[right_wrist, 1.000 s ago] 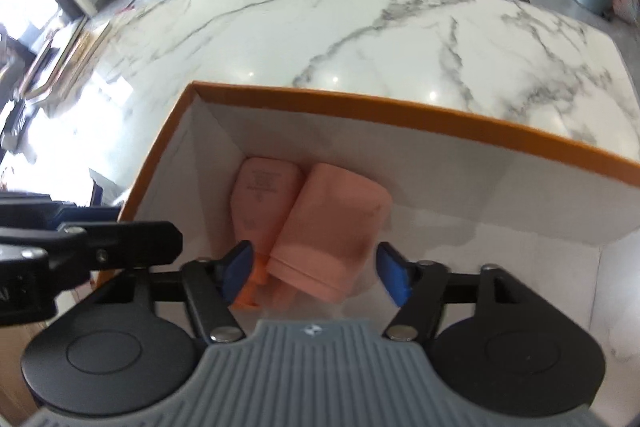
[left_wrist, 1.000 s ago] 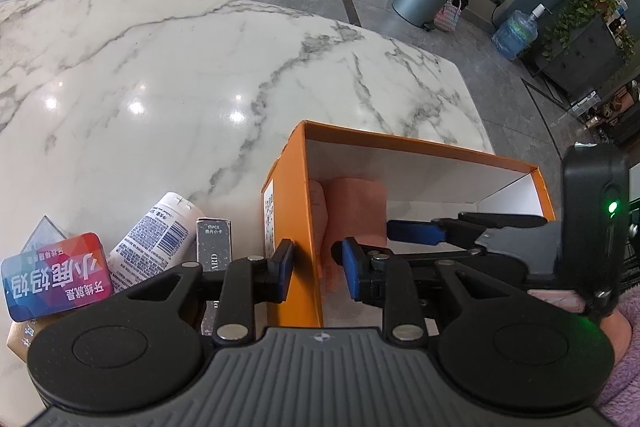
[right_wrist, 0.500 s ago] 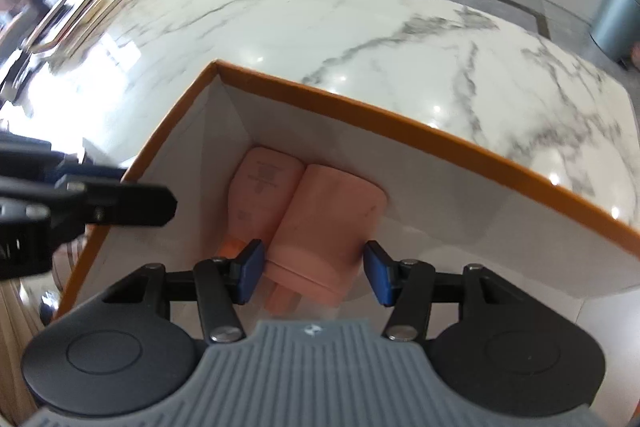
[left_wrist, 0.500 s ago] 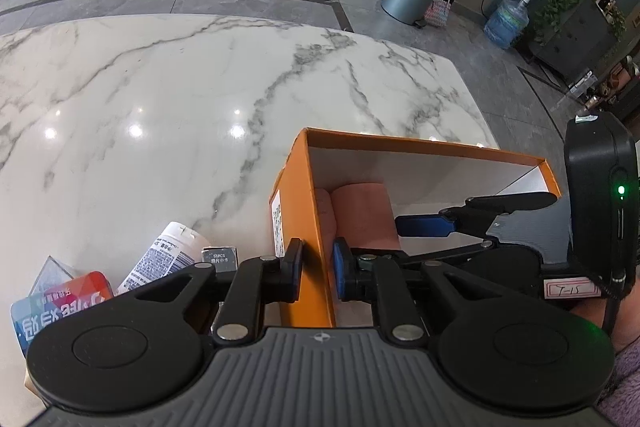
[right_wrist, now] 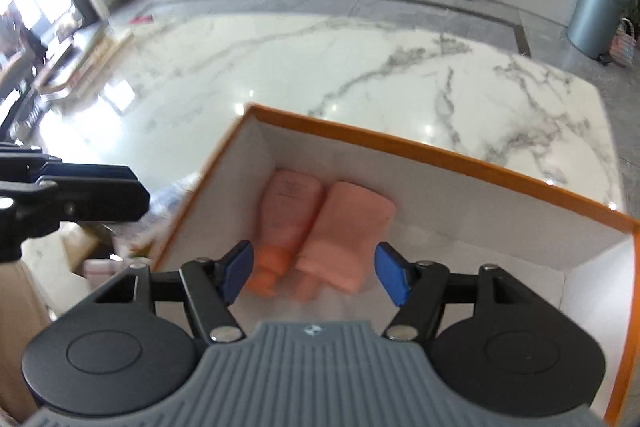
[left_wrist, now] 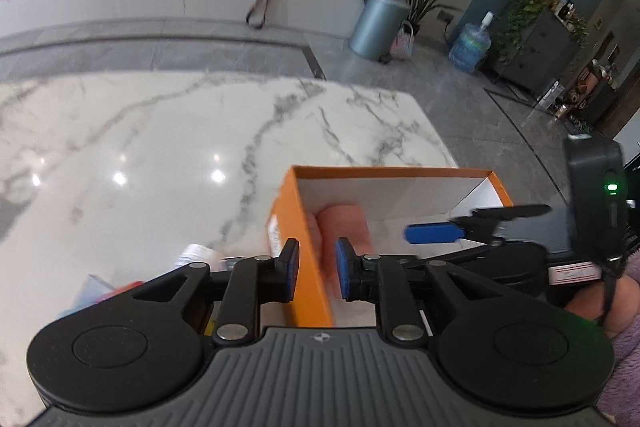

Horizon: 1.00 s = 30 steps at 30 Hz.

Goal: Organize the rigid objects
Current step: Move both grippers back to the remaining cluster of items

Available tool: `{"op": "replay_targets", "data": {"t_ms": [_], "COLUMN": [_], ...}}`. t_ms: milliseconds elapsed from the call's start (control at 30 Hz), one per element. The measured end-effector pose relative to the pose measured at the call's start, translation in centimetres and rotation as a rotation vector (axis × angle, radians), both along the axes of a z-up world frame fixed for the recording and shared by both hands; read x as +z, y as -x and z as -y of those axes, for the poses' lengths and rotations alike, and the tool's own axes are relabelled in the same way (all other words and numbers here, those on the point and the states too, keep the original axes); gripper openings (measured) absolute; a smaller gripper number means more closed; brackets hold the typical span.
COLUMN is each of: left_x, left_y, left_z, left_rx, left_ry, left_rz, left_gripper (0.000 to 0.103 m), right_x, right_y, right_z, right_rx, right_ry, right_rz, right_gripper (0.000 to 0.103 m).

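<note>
Orange cardboard box (right_wrist: 440,155) holds two pink squeeze tubes (right_wrist: 320,223) side by side. I keep my right gripper (right_wrist: 316,277) above them, its jaws just widened and empty, while my left gripper (left_wrist: 316,267) straddles the box wall, jaws slackened, apparently steadying it.

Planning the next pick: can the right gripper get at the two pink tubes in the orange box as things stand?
Probably yes. The right gripper hangs open right above the pink tubes, the orange box has no lid, and nothing lies over them.
</note>
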State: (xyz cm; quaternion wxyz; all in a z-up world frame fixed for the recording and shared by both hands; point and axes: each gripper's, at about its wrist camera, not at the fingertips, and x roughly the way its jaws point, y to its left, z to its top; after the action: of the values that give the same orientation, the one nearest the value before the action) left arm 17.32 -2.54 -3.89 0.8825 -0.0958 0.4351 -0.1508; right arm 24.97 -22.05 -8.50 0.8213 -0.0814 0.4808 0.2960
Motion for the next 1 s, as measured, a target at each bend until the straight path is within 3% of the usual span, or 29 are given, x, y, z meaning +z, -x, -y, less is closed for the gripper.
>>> {"op": "replay_targets", "data": {"t_ms": [167, 400, 567, 633, 767, 900, 1000], "left_x": [1.9, 1.2, -0.4, -1.2, -2.7, -4.1, -5.4], "left_y": [3.8, 7.8, 9.2, 9.5, 9.4, 8.8, 7.9], "left_z": [-3.5, -8.4, -10.7, -11.5, -12.4, -12.5, -12.6], "left_rx": [0.053, 0.130, 0.145, 0.145, 0.137, 0.096, 0.058], "left_ry": [-0.044, -0.080, -0.087, -0.082, -0.100, -0.122, -0.155], "left_rz": [0.042, 0.010, -0.043, -0.058, -0.082, -0.099, -0.122], "left_gripper": [0.029, 0.031, 0.034, 0.048, 0.056, 0.071, 0.073], "right_x": [2.9, 5.0, 3.2, 2.1, 0.1, -1.2, -1.8], "right_y": [4.6, 11.2, 13.6, 13.9, 14.3, 13.7, 13.4], "right_z": [0.4, -3.0, -7.0, -8.3, -10.1, -11.4, -12.2], "right_rx": [-0.104, -0.092, -0.057, -0.045, -0.039, -0.057, -0.059], "right_ry": [-0.137, -0.274, -0.233, -0.213, -0.161, -0.119, -0.065], "right_rz": [0.046, 0.099, 0.029, -0.008, -0.046, -0.081, -0.074], "right_gripper": [0.068, 0.067, 0.054, 0.049, 0.048, 0.048, 0.048]}}
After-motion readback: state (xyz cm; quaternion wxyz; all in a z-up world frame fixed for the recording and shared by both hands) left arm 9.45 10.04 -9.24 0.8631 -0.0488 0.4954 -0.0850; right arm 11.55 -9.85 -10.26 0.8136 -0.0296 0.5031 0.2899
